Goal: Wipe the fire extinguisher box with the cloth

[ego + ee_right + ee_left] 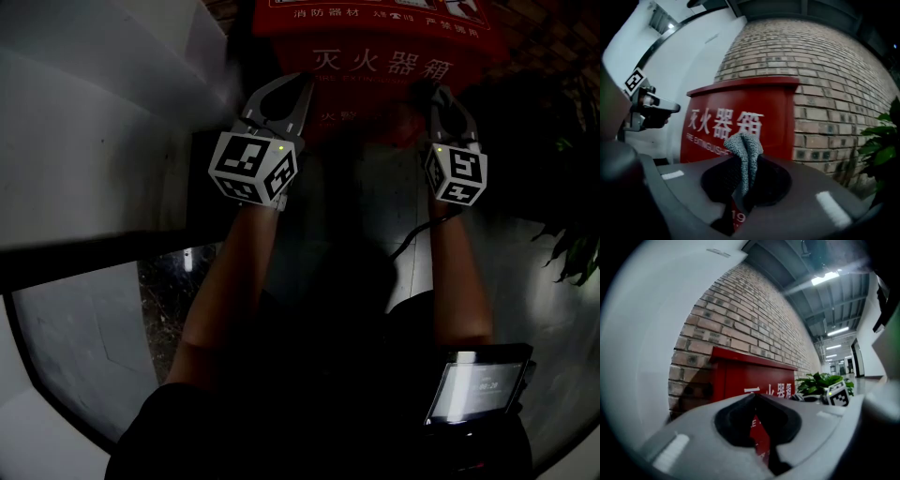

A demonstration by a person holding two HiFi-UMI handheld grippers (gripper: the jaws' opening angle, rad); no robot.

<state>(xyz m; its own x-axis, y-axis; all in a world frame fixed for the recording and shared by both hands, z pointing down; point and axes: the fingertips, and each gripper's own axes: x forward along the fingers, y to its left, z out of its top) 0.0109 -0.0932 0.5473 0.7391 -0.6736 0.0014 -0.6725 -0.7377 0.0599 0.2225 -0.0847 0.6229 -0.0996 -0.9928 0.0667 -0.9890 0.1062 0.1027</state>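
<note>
White wall [84, 112]: seen at the far left, just beside the box.
Left claw [754, 397]: shut tip to tip, with nothing caught between the tips. It is raised towards the left part of the box. Since it carries nothing, it is judged to be held there only as a spare, with the wiping given to the other hand.
Fire extinguisher box [740, 108]: red with white lettering, set against a brick wall [825, 70]. It lies straight ahead of both claws and near them. No contact with either can be made out.
Right claw [740, 161]: clamped on the cloth and pointed at the lettered front of the box.
Cloth [743, 145]: grey and knitted, pinched in a fold so that a bunched end stands out past the tips. This is judged to give a soft pad that can be pressed on the red face. Whether it touches the box cannot be told.
Plant [881, 150]: green leaves at the far right, apart from the box.
Step in hand: the approach to the front face is judged to be under way, and no wiped area can be made out.
</note>
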